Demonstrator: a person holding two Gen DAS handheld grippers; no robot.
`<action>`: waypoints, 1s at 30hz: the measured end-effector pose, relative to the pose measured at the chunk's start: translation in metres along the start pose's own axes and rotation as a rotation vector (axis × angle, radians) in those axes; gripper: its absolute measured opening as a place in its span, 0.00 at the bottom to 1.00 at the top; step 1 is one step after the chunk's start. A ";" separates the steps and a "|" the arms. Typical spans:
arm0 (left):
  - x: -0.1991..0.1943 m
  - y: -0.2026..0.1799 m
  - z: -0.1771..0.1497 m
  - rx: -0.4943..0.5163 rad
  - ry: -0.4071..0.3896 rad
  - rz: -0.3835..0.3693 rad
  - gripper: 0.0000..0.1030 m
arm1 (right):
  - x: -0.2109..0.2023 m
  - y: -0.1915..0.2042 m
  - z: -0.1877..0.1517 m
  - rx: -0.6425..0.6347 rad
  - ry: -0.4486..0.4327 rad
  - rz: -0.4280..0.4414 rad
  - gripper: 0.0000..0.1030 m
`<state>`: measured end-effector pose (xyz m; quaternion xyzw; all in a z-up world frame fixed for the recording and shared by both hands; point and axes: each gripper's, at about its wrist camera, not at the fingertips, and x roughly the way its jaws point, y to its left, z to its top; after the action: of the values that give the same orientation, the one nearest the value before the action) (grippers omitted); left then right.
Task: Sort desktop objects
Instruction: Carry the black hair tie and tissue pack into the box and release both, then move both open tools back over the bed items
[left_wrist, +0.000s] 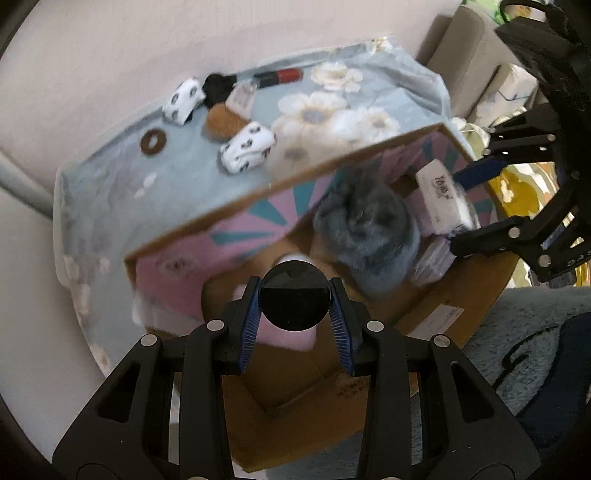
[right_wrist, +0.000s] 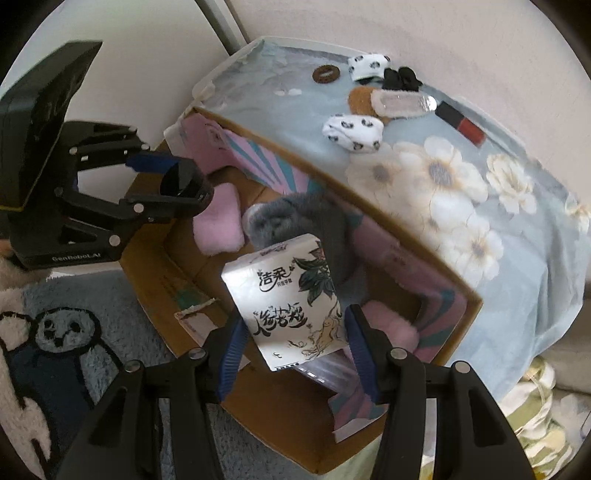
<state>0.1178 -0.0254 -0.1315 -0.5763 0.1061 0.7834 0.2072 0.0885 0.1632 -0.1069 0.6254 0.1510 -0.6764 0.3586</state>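
My left gripper is shut on a round black compact and holds it over the open cardboard box. It also shows in the right wrist view, at the box's left end. My right gripper is shut on a white tissue pack over the box; it also shows in the left wrist view. Inside the box lie a grey fluffy item and pink soft items.
On the floral blue cloth behind the box lie two white panda-print socks, a brown ring, a black item, a brown pad, a hair clip and a red-black lipstick. A blue rug lies below.
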 end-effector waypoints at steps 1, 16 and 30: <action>0.002 -0.001 -0.002 -0.003 0.003 0.007 0.32 | 0.000 -0.001 -0.002 0.008 -0.001 0.005 0.48; 0.010 -0.008 -0.001 -0.010 0.033 0.028 0.69 | 0.009 -0.006 -0.011 0.065 0.026 0.018 0.55; -0.004 -0.006 0.012 -0.003 -0.005 0.071 1.00 | -0.008 -0.026 -0.003 0.159 -0.035 0.079 0.85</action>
<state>0.1109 -0.0155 -0.1238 -0.5705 0.1248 0.7919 0.1785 0.0730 0.1856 -0.1061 0.6454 0.0656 -0.6826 0.3366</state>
